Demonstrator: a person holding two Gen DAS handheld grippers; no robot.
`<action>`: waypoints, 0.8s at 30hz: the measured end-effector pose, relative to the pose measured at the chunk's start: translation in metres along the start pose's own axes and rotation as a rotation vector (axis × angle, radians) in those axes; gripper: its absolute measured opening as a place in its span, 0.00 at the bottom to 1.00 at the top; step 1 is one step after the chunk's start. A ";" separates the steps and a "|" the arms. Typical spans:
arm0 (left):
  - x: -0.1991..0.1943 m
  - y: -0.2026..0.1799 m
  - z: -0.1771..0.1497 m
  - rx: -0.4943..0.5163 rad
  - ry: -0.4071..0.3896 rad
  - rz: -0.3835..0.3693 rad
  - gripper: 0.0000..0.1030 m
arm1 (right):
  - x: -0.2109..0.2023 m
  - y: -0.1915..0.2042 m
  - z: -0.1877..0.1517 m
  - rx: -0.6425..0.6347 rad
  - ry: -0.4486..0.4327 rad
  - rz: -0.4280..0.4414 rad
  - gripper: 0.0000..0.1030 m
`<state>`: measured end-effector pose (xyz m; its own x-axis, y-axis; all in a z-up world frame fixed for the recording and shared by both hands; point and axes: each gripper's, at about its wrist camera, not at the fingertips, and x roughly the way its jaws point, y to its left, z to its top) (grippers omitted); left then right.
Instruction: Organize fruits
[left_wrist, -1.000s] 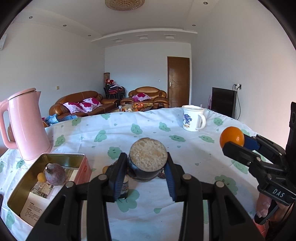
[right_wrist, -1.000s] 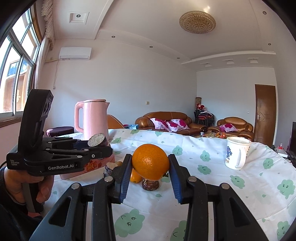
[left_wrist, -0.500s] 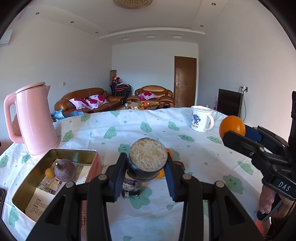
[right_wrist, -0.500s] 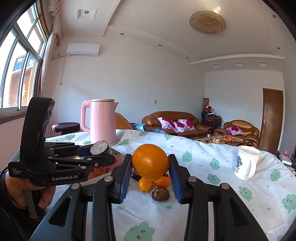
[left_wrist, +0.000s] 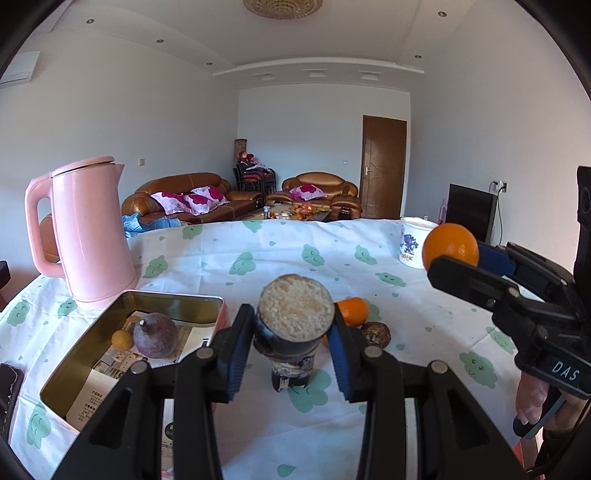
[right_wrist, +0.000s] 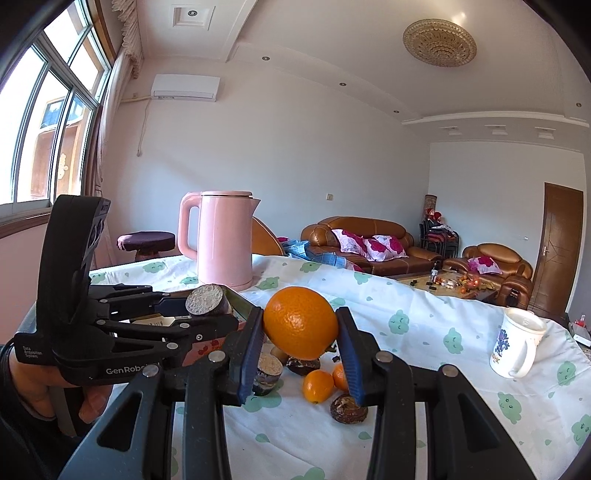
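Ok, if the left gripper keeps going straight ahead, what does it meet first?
Probably the cut fruit piece standing on the tablecloth just beyond the gripper; depth is unclear.

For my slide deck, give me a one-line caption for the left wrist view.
Left gripper clamps a halved dark fruit above the open tin, while the right gripper holds an orange.

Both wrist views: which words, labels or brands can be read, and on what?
"GenRobot" (last letters hidden): side of left gripper.
"Data Acquisition System": its handle, tiny.
"DAS": right gripper body.
Mug print, papers in tin: too blurred to read.
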<state>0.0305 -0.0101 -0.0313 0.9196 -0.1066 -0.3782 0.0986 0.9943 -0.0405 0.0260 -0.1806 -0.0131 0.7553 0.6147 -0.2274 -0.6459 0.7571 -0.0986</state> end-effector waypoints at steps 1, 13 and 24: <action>0.000 0.002 0.000 -0.001 0.002 0.006 0.40 | 0.002 0.000 0.002 -0.003 0.001 0.004 0.40; -0.001 0.023 -0.002 -0.023 0.013 0.049 0.40 | 0.027 0.021 0.021 -0.049 0.013 0.050 0.40; -0.003 0.051 -0.002 -0.063 0.030 0.098 0.40 | 0.054 0.043 0.039 -0.081 0.024 0.096 0.40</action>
<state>0.0318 0.0414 -0.0345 0.9116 -0.0101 -0.4109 -0.0159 0.9981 -0.0597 0.0430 -0.1061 0.0085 0.6874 0.6772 -0.2625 -0.7226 0.6740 -0.1534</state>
